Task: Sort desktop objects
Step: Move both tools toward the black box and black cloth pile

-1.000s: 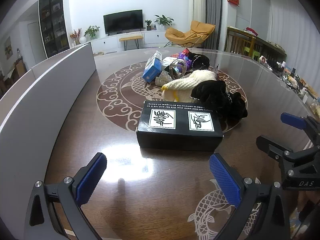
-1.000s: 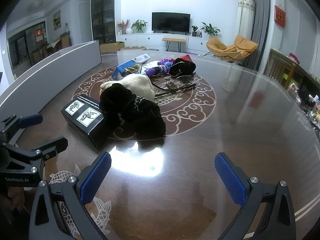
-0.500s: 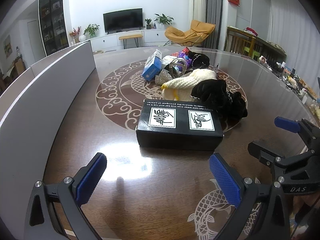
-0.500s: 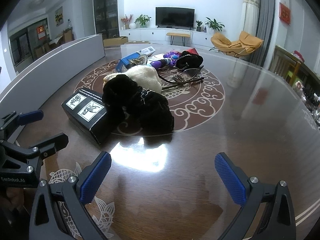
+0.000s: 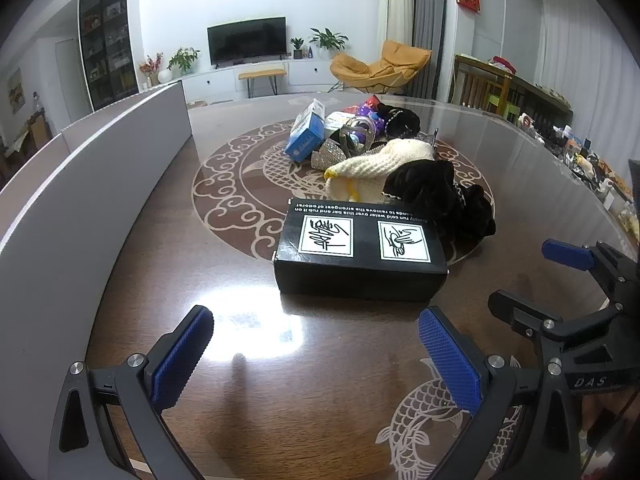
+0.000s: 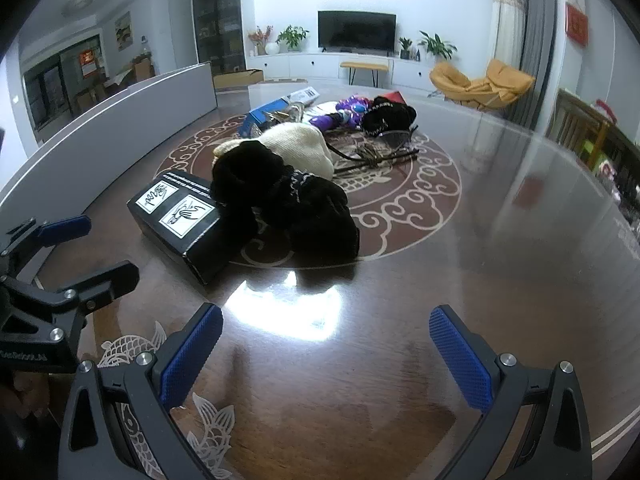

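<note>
Glossy table (image 5: 152,280), rt view only: glasses (image 6: 384,152) behind black box (image 6: 180,216)

We hold our left gripper (image 5: 316,350) low and level, its two blue-padded fingers (image 5: 182,356) spread wide with nothing between them. Our right gripper (image 6: 326,354) sits alongside at about the same height, its jaws equally wide and holding nothing. Each gripper shows at the edge of the other's view, the two bodies near each other but apart.
</note>
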`<state>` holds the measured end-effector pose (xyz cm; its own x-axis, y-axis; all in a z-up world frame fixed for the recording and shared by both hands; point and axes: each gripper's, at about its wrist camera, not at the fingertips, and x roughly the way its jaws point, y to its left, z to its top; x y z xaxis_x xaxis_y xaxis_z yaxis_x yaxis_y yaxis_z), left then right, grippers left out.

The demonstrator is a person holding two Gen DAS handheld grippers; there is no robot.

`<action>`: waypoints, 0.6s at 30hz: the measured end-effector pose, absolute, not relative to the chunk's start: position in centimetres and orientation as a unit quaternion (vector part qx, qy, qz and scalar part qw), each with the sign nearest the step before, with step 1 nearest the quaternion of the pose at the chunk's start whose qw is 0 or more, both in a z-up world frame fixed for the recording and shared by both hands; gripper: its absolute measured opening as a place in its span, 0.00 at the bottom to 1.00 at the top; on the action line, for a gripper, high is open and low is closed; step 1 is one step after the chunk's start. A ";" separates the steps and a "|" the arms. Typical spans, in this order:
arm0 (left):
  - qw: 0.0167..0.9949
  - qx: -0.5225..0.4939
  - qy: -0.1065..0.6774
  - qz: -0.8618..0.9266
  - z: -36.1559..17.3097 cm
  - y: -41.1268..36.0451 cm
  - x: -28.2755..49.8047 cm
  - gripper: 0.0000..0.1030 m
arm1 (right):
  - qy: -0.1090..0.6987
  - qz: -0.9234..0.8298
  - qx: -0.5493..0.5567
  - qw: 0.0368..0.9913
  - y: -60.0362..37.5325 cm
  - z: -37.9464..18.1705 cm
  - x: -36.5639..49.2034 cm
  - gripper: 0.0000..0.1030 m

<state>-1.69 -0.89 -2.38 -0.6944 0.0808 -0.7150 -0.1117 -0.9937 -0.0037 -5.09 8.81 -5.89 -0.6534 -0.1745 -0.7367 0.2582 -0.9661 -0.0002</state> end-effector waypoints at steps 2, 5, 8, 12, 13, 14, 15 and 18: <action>0.051 -0.385 0.023 0.921 -2.4 -0.8 -1.6 1.00 | 0.045 -0.906 0.404 0.119 9.0 -6.0 -5.3 1.00; 0.057 -0.394 0.027 0.917 -2.3 -0.9 -1.8 1.00 | 0.035 -0.902 0.411 0.125 9.3 -6.1 -5.5 1.00; 0.059 -0.410 0.042 0.909 -2.6 -1.2 -1.9 1.00 | 0.031 -0.899 0.415 0.135 9.3 -6.2 -5.6 1.00; 0.052 -0.429 0.054 0.900 -3.1 -2.3 -1.9 1.00 | 0.032 -0.896 0.420 0.143 9.3 -6.4 -5.8 1.00; 0.051 -0.435 0.055 0.898 -3.3 -2.6 -2.0 1.00 | 0.031 -0.894 0.424 0.142 9.2 -6.5 -5.9 1.00; 0.050 -0.440 0.052 0.895 -3.4 -3.1 -2.1 1.00 | 0.031 -0.893 0.427 0.141 9.3 -6.6 -6.1 1.00; 0.048 -0.443 0.050 0.894 -3.5 -3.3 -2.0 1.00 | 0.031 -0.891 0.430 0.141 9.3 -6.7 -6.3 1.00; 0.043 -0.447 0.042 0.892 -3.6 -4.1 -1.7 1.00 | 0.033 -0.891 0.431 0.139 9.3 -6.8 -6.3 1.00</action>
<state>-1.74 -4.06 -3.61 -0.5960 0.0384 -0.8021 -0.1134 -0.9929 0.0367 -6.28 9.25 -6.84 -0.5900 -0.2197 -0.7769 0.2767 -0.9590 0.0611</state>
